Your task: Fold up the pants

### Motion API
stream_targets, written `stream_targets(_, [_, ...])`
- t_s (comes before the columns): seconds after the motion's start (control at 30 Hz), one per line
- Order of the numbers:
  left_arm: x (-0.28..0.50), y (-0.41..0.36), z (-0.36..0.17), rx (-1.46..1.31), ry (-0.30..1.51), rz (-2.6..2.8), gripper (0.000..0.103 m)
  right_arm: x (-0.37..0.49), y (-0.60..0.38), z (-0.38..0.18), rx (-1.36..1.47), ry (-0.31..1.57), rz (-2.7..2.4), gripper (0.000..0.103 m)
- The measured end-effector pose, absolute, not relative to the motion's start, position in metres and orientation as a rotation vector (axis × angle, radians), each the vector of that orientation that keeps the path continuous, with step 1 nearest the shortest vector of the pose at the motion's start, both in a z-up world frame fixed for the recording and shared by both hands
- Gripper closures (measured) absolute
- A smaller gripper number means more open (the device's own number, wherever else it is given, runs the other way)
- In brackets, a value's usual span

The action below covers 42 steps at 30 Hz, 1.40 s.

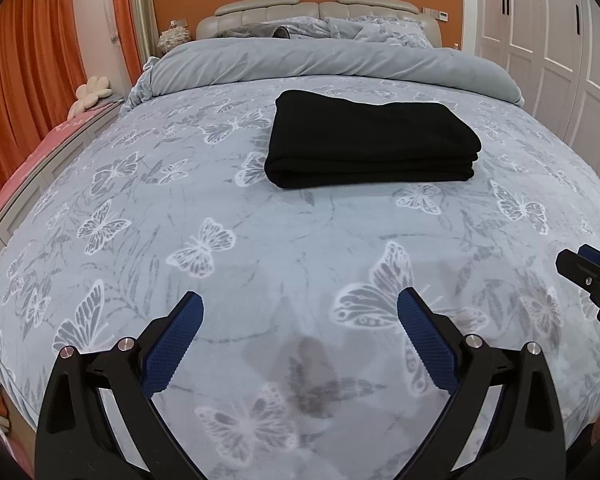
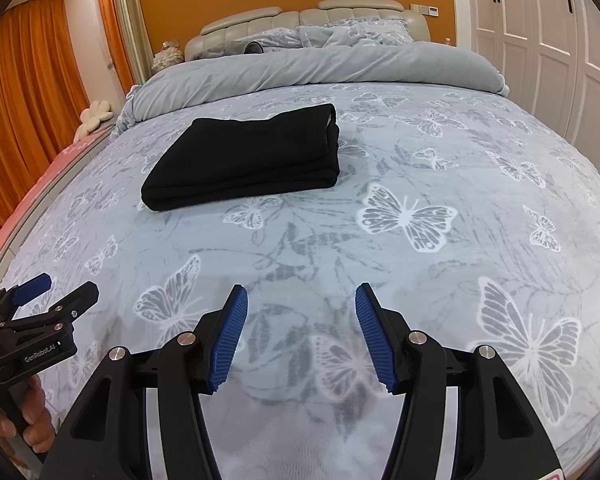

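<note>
I find the black pants folded on the bed, at twelve o'clock, well clear of my left claw and right claw. Both stand apart, empty.

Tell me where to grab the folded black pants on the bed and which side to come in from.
Take the folded black pants at the thick near edge, where the stacked layers show. Probably come in low from the foot of the bed, with one finger under the stack and one on top. Both grippers stand open and short of the pants.
</note>
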State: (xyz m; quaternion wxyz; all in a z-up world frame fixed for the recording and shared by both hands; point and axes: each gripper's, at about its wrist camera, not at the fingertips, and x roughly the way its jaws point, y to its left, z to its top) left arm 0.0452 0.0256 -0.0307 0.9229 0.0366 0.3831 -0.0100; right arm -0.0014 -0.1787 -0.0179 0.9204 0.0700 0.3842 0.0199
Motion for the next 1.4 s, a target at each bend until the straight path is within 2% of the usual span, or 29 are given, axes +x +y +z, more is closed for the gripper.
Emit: stream_targets(1.4, [0.0468,0.024,-0.0341,0.073,0.809,-0.044,0.005,-0.0017,-0.1815,-0.0182,0.141,0.794,0.039,0.046])
